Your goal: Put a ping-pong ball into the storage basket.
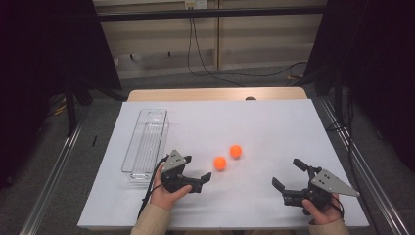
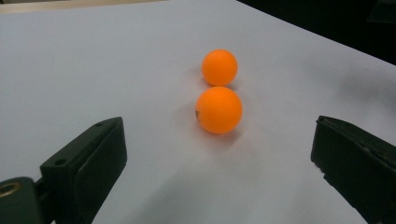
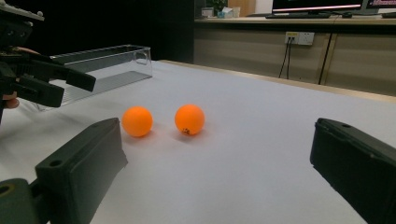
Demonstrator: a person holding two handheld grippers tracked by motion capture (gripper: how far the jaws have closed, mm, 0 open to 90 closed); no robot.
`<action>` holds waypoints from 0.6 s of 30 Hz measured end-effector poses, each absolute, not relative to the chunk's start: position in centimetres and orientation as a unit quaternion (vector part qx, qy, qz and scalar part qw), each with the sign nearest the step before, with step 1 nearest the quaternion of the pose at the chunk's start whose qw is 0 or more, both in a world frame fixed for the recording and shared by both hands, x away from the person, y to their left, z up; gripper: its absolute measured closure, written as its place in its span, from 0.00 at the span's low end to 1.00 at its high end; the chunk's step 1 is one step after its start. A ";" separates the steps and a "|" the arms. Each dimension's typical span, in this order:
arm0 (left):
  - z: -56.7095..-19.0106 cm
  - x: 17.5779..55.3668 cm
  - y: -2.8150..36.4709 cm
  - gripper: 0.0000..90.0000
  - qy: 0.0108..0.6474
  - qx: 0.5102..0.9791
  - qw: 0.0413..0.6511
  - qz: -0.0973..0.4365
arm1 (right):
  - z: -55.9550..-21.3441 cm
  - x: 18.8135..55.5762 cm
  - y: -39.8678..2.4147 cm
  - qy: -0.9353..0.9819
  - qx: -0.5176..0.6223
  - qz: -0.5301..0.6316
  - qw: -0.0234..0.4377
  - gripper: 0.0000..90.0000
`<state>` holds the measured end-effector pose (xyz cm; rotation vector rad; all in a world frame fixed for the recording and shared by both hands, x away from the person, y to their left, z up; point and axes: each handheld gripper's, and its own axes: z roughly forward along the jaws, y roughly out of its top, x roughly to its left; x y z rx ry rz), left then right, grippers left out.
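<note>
Fingers of the left gripper (image 1: 199,169) gape open toward two small orange plastic balls (image 1: 220,163) mid-desk, well off every edge; the right gripper (image 1: 289,175) is open too. Light, smooth, likely to roll, so pinch the nearer across its widest part.

Two orange balls (image 3: 163,120) sit close together on a white surface (image 3: 261,140), ahead of the right hand-held gripper (image 3: 219,172), its jaws wide apart. A clear tray (image 3: 105,70) lies behind, left.
</note>
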<state>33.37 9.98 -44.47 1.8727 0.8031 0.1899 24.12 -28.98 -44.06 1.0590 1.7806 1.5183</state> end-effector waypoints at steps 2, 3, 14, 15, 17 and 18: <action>-44.4 33.4 9.9 0.04 0.335 0.783 0.519 0.078 | -44.1 24.1 -29.0 0.665 0.395 0.567 0.283 0.02; -44.4 33.5 9.9 0.04 0.336 0.783 0.518 0.079 | -44.1 24.1 -29.0 0.665 0.395 0.567 0.283 0.02; -44.4 34.0 9.5 0.04 0.341 0.783 0.514 0.079 | -44.1 24.1 -29.0 0.664 0.396 0.567 0.282 0.02; -44.4 34.0 9.5 0.04 0.341 0.784 0.513 0.078 | -44.1 24.1 -29.0 0.664 0.396 0.567 0.282 0.02; -44.4 34.0 9.4 0.04 0.340 0.785 0.511 0.078 | -44.1 24.2 -29.0 0.664 0.397 0.567 0.282 0.02; -44.5 34.1 9.3 0.04 0.341 0.785 0.511 0.078 | -44.1 24.1 -29.0 0.664 0.397 0.567 0.282 0.02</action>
